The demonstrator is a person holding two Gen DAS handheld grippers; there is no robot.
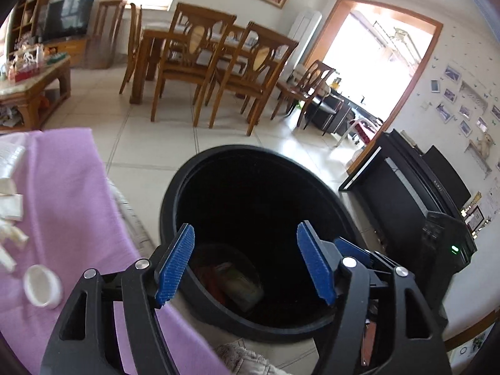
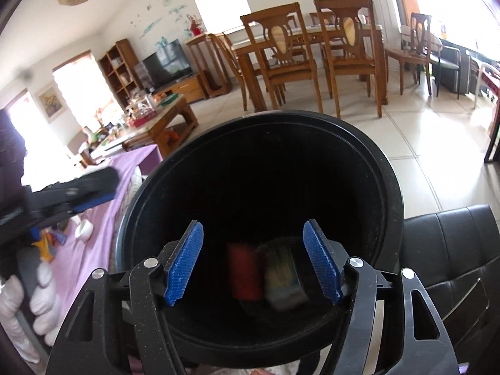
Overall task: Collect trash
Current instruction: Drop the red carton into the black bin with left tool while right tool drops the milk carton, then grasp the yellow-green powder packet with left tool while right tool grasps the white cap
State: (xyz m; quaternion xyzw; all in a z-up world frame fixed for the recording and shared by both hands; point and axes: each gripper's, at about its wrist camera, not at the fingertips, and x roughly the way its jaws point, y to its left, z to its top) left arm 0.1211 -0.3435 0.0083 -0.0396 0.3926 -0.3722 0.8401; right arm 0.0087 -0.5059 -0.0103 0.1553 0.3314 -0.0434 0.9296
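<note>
A black round trash bin [image 1: 175,193] stands on the floor beside a table with a purple cloth [image 1: 68,187]. My left gripper [image 1: 247,265] hangs open over the bin's mouth, with nothing between its blue pads. My right gripper [image 2: 254,262] is also open and bare over the bin [image 2: 387,187]. At the bin's bottom lie a red can [image 2: 243,272] and a pale packet [image 2: 282,278]. On the cloth rest a white cap [image 1: 42,286], paper scraps [image 1: 12,206] and coloured wrappers [image 2: 47,243].
A black piano [image 1: 406,200] stands right of the bin and a black leather seat [image 2: 453,265] lies close at the lower right. Wooden dining chairs [image 1: 193,72] and a coffee table [image 1: 34,87] stand farther off on the tiled floor. A white-gloved hand [image 2: 43,293] shows at the left.
</note>
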